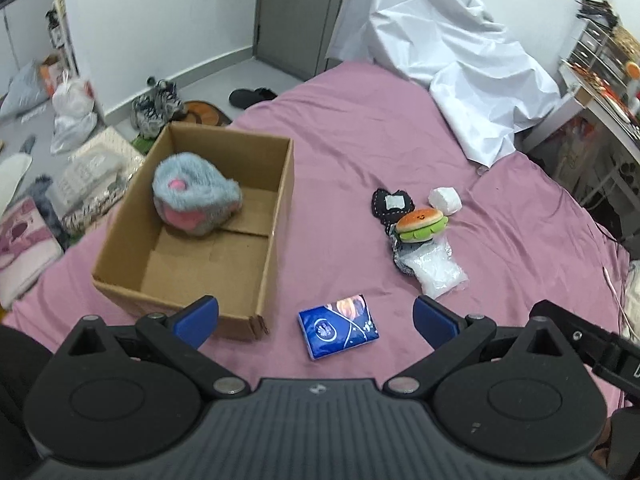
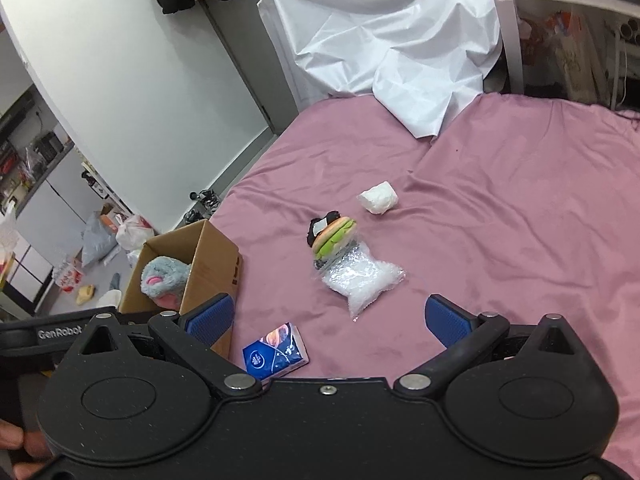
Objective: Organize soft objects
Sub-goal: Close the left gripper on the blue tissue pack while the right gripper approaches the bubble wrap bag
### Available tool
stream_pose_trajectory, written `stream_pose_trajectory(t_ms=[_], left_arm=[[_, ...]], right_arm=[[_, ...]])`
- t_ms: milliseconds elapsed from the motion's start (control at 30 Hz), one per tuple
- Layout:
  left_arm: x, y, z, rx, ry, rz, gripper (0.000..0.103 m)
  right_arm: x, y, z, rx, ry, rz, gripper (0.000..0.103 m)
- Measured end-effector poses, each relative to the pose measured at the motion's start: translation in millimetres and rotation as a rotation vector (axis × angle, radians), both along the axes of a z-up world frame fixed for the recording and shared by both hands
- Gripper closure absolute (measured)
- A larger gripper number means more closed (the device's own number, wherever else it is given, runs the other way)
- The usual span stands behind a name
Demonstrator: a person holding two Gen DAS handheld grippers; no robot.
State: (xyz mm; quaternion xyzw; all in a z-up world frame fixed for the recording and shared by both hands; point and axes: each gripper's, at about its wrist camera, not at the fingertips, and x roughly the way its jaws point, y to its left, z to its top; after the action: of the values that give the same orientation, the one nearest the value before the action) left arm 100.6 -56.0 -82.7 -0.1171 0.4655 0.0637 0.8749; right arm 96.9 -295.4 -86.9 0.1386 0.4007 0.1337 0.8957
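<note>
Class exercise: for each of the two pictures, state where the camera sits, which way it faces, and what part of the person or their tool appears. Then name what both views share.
Left wrist view: sits on the left hand-held gripper, facing forward and down over the pink bed; its open blue-padded fingers frame a blue tissue pack.
Right wrist view: sits on the right hand-held gripper, open, facing the bed from further right; fingertips of the person's hand show at bottom left.
Shared: cardboard box holding the grey plush, burger toy, tissue pack.
</note>
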Motion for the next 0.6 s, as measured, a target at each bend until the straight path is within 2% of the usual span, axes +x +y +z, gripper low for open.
stream_pose_trajectory(t_ms=[233,600], left_arm=[[5.3,-15.0,-17.8,-0.005,0.008,0.031,0.001],[20.3,-35.2,-59.5,-0.007,0.074,0.072,0.003]], right_arm=[[12.5,-6.6,-13.0,0.06,0.02,-0.035,0.0],[41.3,-8.5,-45.0,0.096,0.123,-0.018,0.0]])
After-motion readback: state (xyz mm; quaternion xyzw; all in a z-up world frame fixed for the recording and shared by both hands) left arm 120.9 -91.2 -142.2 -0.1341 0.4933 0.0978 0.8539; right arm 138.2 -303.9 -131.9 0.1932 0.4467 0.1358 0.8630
